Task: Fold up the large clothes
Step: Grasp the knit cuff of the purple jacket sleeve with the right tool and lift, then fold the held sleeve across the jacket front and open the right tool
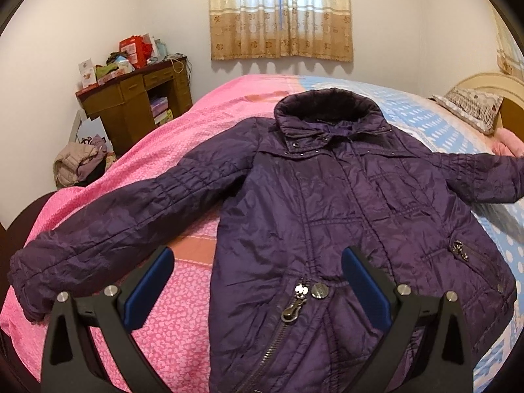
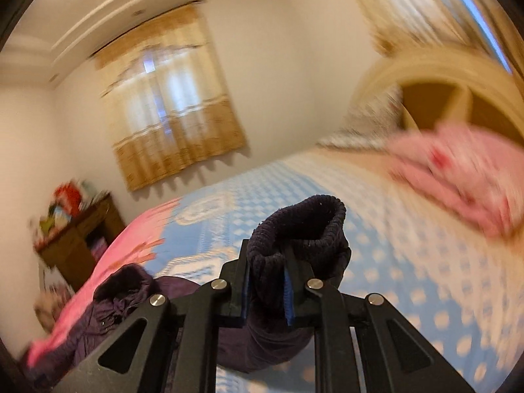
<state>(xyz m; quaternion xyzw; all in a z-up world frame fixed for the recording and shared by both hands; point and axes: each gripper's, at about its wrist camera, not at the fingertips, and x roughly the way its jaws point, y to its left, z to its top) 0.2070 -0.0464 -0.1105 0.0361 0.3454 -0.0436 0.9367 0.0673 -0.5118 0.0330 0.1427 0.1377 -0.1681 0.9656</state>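
A dark purple quilted jacket [image 1: 327, 196] lies front up on the bed [image 1: 183, 294], collar toward the far wall and both sleeves spread out. My left gripper [image 1: 257, 255] hovers open above the jacket's lower left hem, blue pads wide apart with nothing between them. In the blurred right wrist view, my right gripper [image 2: 267, 262] is shut on the ribbed cuff [image 2: 304, 222] of one sleeve, lifted above the blue part of the bedspread [image 2: 393, 278]. The rest of the jacket [image 2: 108, 311] trails down to the lower left.
A wooden desk [image 1: 137, 104] piled with boxes stands by the far left wall, with a heap of clothes [image 1: 82, 163] beside it. A pillow [image 1: 468, 108] and cream headboard [image 1: 491, 82] are at the right. A pink cloth [image 2: 458, 177] lies near the headboard.
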